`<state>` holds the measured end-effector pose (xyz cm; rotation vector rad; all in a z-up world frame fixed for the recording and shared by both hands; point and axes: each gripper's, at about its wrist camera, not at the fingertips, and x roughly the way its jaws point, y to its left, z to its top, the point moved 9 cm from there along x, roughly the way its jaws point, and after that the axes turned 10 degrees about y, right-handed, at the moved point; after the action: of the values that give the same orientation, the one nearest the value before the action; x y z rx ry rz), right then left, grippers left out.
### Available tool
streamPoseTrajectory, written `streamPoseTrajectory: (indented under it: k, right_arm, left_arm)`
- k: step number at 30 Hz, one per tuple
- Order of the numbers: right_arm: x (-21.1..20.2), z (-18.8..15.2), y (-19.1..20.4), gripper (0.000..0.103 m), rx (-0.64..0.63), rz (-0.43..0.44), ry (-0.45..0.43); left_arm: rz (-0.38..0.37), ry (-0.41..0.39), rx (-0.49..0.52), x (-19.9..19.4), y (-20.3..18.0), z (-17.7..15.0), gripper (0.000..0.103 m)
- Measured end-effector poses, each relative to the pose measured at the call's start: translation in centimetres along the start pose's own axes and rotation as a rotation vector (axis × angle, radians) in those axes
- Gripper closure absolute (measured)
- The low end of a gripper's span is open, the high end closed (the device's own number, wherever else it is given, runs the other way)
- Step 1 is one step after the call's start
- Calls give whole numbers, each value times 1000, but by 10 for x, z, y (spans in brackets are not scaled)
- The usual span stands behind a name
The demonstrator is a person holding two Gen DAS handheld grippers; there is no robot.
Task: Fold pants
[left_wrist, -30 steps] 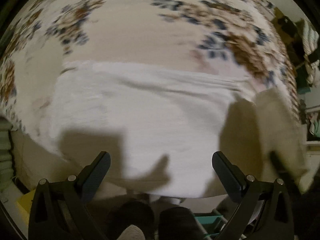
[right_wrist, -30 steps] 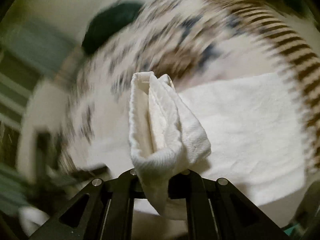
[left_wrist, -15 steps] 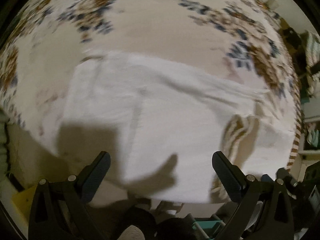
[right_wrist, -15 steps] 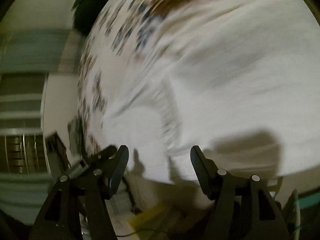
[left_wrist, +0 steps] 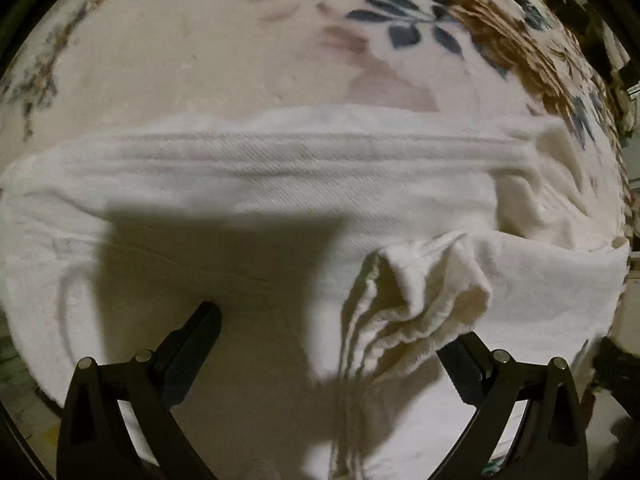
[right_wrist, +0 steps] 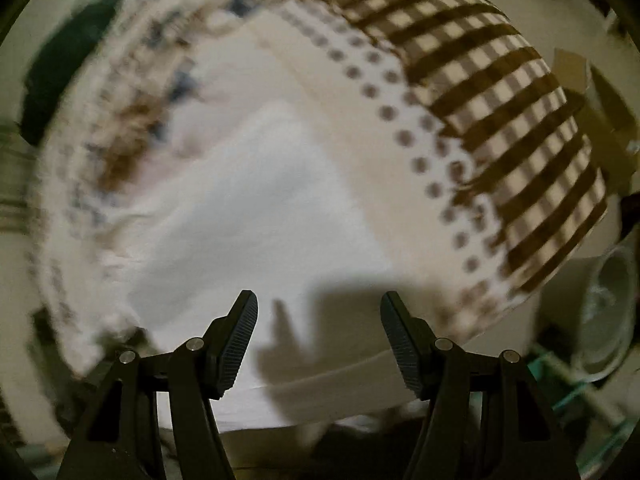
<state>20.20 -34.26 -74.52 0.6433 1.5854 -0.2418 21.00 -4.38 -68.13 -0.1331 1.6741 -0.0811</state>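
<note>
Fingers of both grippers (left_wrist: 332, 340) (right_wrist: 318, 332) gape over white pants (left_wrist: 280, 184) on floral blanket (left_wrist: 200, 60).

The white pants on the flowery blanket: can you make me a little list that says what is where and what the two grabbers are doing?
pants: white pants, spread across the blanket, partly folded
bunched part: crumpled fold near the left gripper's right finger
surface: flowery blanket with a brown checked border
left gripper: left gripper open, low over the pants
right gripper: right gripper open, holding nothing, above the pants
fold: not finished yet
</note>
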Motion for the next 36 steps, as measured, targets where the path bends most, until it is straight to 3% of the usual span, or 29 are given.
streamPoseTrajectory:
  k: [2,5,8,9,12,14,17,20,23,27,32,34,36]
  right_arm:
    - [15,2,-27,37,40,-152,69]
    - [7,3,-20,37,15,-90,35]
    - [10,-5,-12,37,-48,-148,35]
    - [16,-9,-10,37,-66,-167,48]
    - [37,-25,-22,37,-129,-283,104]
    - [43,-28,-28,37,-146,-288,105]
    - [40,-37,-45,37,-114,-253,139]
    - [28,-34,-44,37,-104,-247,137]
    - [8,-36,-27,37,-122,-185,96]
    - [-9,-48,4,37,-169,-123,63]
    - [6,-59,50,37,-194,-76,108]
    - [15,-62,59,37,-205,-73,126]
    - [22,-64,70,37,-226,-82,125]
  left_arm:
    - [10,12,23,-6,0,-1,0]
    - [37,22,23,-24,6,-9,0]
    - [49,-19,46,-40,0,-21,0]
    - [93,-18,74,-36,-2,-26,0]
    - [175,54,77,-4,12,-39,0]
    - [125,41,65,3,19,-40,0]
    - [116,47,61,-1,21,-37,0]
    - [35,29,-6,-18,32,-40,0]
    - [-30,-42,-108,-44,62,-49,0]
    - [-87,-124,-345,-64,146,-79,0]
    - [-94,-182,-599,-45,227,-104,1]
    - [-164,-210,-667,-35,245,-104,7]
    - [-286,-270,-714,-30,253,-93,10]
